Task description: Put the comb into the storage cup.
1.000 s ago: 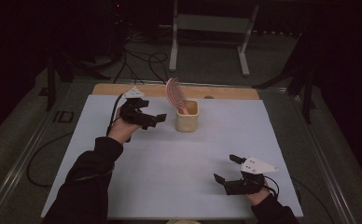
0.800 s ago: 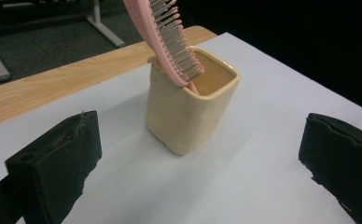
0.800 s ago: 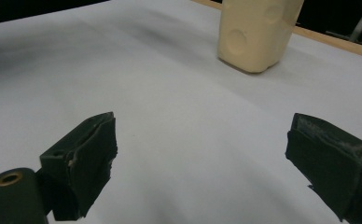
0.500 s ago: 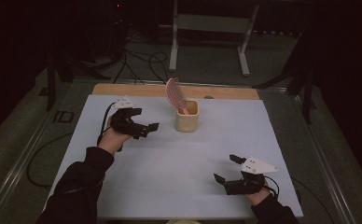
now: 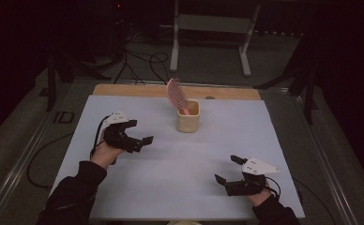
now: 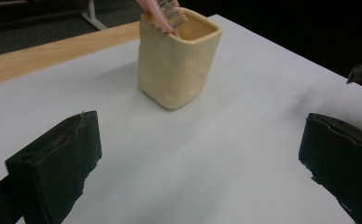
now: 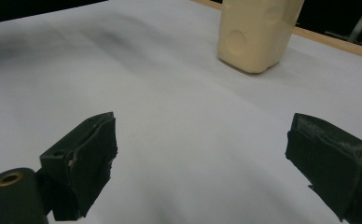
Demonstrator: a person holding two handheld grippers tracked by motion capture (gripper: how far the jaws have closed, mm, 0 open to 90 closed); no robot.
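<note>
Pink hairbrush (image 5: 176,95) stands handle-down in the cream cup (image 5: 188,116) at the far middle of the desk (image 5: 264,136), leaning left so the head sticks out. My left hand-held gripper (image 5: 140,142), jaws wide apart and empty, sits left of the cup, pointed at it. Right hand-held gripper (image 5: 228,169), also spread and empty, rests near the front edge, well apart from the cup, out of the way.
</note>
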